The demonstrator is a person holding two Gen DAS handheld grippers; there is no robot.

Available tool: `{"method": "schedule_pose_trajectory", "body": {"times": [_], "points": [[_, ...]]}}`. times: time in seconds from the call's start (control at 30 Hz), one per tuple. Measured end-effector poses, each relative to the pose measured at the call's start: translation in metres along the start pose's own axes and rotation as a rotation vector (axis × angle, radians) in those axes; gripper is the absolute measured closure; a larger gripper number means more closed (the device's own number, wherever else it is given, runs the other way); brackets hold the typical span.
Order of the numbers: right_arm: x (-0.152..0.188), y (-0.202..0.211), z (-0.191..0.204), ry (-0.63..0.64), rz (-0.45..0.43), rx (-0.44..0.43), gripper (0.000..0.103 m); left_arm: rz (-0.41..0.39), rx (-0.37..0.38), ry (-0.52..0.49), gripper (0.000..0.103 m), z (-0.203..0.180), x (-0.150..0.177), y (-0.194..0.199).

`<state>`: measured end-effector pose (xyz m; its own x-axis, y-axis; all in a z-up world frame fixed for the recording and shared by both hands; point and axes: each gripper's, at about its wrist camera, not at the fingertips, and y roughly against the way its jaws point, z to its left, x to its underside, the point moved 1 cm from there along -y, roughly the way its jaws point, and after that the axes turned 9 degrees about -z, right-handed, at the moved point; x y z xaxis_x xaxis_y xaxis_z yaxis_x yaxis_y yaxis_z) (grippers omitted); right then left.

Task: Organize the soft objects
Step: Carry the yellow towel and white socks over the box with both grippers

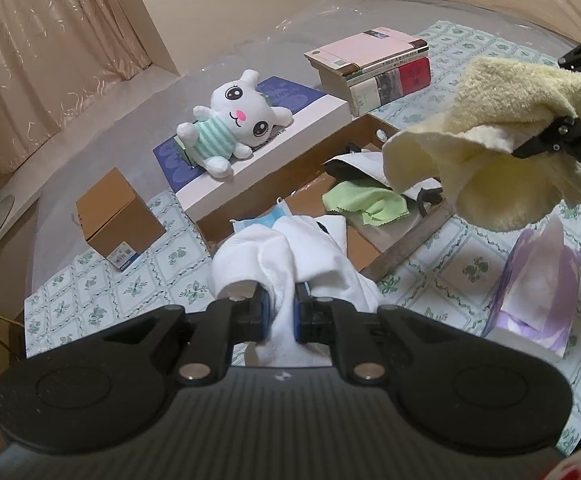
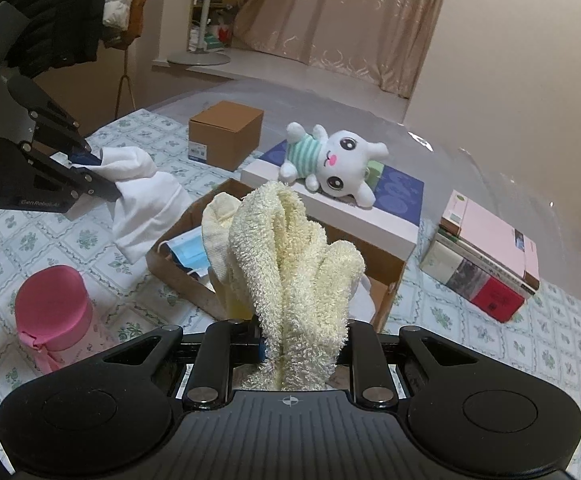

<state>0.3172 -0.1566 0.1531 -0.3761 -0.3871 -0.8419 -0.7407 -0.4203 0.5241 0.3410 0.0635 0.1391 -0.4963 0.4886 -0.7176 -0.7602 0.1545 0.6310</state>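
Cardboard walls of the open box (image 1: 286, 168) sit between the white flat box (image 1: 274, 160) and bare floral worktop (image 1: 446, 260), with free room above. My left tongs (image 1: 281, 312) clamp a smooth white cloth (image 1: 278, 252), bunched over the near edge. My right tongs (image 2: 302, 344) clamp a fluffy yellow towel (image 2: 290, 256), its folds running away from me, over the box.

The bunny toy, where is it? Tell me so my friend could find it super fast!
Look past the open cardboard box on the flowery tablecloth to the flat white box with a blue top just behind it. The bunny toy is lying on that blue top. It is the only stuffed animal around: white, with big black eyes, a pink nose and a green-striped shirt.
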Motion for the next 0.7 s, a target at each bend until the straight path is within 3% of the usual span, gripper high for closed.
{"method": "schedule_pose_trajectory", "body": {"times": [0.33, 0.7], "points": [[0.001, -0.006, -0.02, -0.014, 0.013, 0.041, 0.082, 0.015, 0.0, 0.02, 0.093, -0.002, -0.009, -0.021], [-0.028, -0.032, -0.061, -0.045, -0.01, 0.118, 0.082, 0.011, -0.008, 0.022, 0.093, 0.016, -0.047, -0.058]]}}
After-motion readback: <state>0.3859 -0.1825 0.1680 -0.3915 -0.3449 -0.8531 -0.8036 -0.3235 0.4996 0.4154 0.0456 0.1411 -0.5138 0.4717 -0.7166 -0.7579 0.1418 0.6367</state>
